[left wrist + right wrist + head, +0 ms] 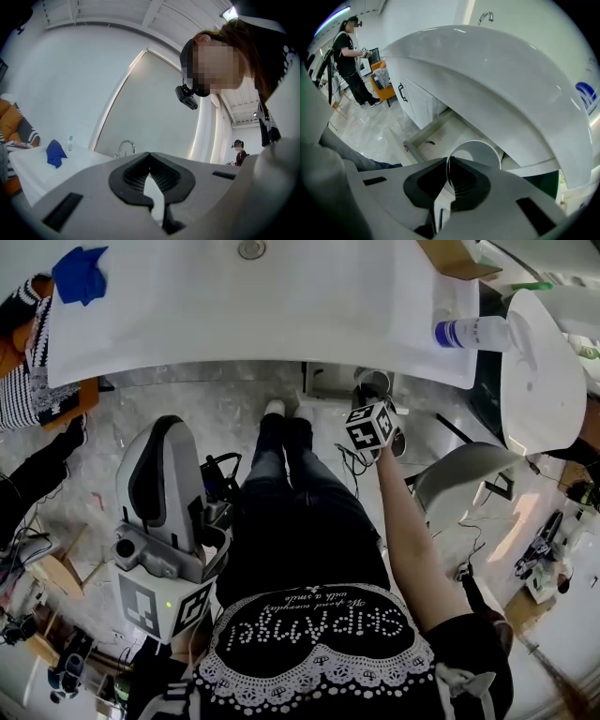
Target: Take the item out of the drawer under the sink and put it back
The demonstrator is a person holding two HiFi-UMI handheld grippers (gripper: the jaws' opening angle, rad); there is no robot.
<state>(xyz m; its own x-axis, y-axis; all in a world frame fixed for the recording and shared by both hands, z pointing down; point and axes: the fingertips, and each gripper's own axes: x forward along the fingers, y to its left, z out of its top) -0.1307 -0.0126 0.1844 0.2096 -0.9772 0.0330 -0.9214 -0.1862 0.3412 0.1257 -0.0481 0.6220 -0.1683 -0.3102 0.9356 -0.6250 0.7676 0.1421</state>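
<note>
While the left gripper [150,158] is held level at the person's left side, jaws closed on nothing, the right gripper [447,161] points steeply down, jaws clamped on the rim of a white cup [478,151], which hangs over the open drawer [439,132] beneath the sink [497,79]

Left grey two-jaw gripper [149,158] is held level at the person's left side. Its black ribbed pads [133,176] meet at the tips with nothing between them. Right grey two-jaw gripper [446,164] points steeply down on the bare, outstretched right forearm [410,531]. Its jaws are pinched on the thin rim of a white round cup [480,152], and the cup body lies just beyond the fingertips.
</note>
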